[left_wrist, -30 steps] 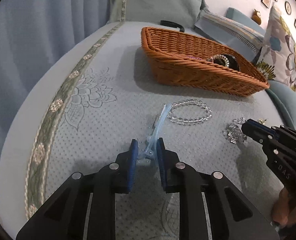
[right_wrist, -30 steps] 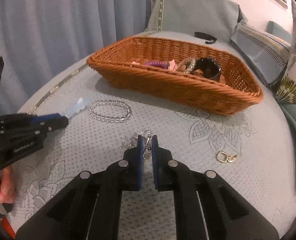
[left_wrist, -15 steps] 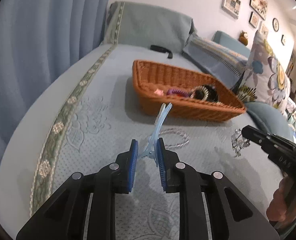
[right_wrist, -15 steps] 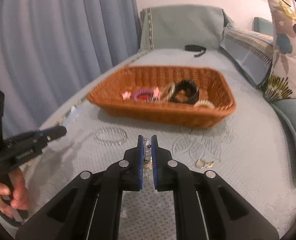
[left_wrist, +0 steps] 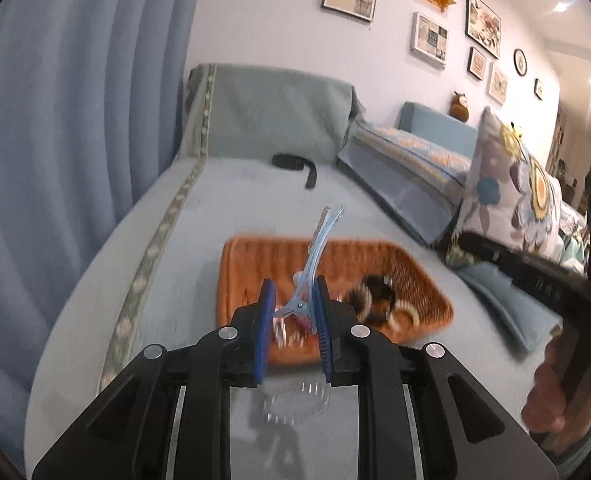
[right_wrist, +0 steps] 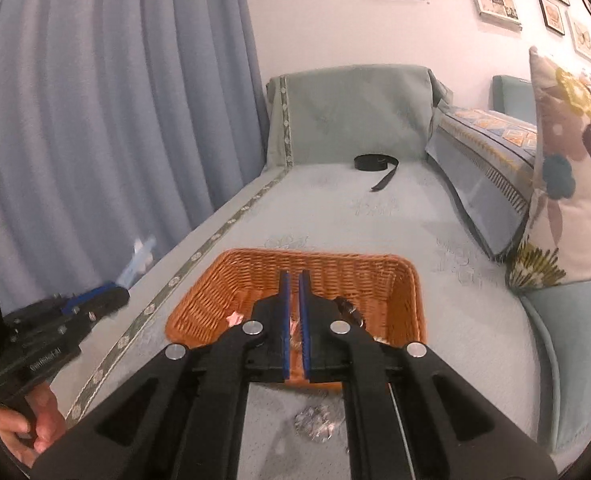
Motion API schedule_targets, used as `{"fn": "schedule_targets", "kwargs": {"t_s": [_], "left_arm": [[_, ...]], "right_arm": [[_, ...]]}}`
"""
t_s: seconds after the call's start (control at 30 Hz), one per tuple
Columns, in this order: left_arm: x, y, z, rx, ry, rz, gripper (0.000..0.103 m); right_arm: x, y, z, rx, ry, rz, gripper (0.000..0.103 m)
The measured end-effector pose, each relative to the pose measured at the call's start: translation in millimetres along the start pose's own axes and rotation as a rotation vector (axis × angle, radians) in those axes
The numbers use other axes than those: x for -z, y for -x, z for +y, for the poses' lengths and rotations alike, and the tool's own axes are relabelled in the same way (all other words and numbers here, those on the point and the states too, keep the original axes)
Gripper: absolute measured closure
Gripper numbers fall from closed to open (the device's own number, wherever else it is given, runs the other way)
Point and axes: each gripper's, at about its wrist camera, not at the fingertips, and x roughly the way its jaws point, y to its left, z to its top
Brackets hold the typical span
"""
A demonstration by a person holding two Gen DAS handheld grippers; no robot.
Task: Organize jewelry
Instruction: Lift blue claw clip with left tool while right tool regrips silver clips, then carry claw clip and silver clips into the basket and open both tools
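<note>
Both grippers hang above the basket (left_wrist: 423, 272) for dropping: left gripper (left_wrist: 293, 312) pinching a clip (left_wrist: 315, 252); right gripper (right_wrist: 293, 316) closed, load unclear.

A pleated blue curtain (right_wrist: 107, 120) is seen along the left of the frame. A black coiled strap (right_wrist: 375, 164) is laid at centre on the pale green embroidered bed cover (right_wrist: 335, 216). Framed pictures (left_wrist: 429, 40) are hung upper right, above a floral cushion (left_wrist: 511, 196).
</note>
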Motion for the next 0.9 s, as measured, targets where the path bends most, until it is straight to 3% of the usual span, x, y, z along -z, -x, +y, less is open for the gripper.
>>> {"fn": "schedule_targets", "kwargs": {"t_s": [0.13, 0.23, 0.3, 0.33, 0.47, 0.63, 0.7, 0.73, 0.9], "left_arm": [[0.7, -9.1, 1.8, 0.048, 0.047, 0.010, 0.085], [14.6, -16.1, 3.9, 0.052, 0.054, 0.033, 0.085], [21.5, -24.1, 5.1, 0.061, 0.065, 0.058, 0.085], [24.0, -27.8, 5.4, 0.059, 0.068, 0.069, 0.085], [30.9, -34.0, 7.5, 0.059, 0.058, 0.081, 0.085], [36.1, -43.6, 8.6, 0.053, 0.054, 0.103, 0.085], [37.5, -46.2, 7.7, 0.049, 0.052, 0.111, 0.085], [37.1, -46.8, 7.3, 0.048, 0.051, 0.113, 0.085], [35.0, -42.8, 6.0, 0.054, 0.051, 0.099, 0.085]], "right_arm": [[21.3, -4.7, -16.3, -0.030, -0.023, 0.071, 0.098], [58.7, -16.1, -26.3, -0.023, -0.023, 0.175, 0.080], [81.0, -24.5, -28.9, -0.016, -0.026, 0.222, 0.060], [89.2, -28.5, -28.8, -0.013, -0.024, 0.237, 0.059], [118.6, -52.0, -21.4, -0.005, 0.025, 0.334, 0.059], [125.7, -70.4, -10.3, 0.014, 0.078, 0.385, 0.060], [130.5, -77.5, -6.7, 0.033, 0.093, 0.421, 0.080], [130.4, -76.1, -5.7, 0.038, 0.099, 0.418, 0.085], [121.9, -54.1, 5.6, 0.033, 0.145, 0.342, 0.085]]}}
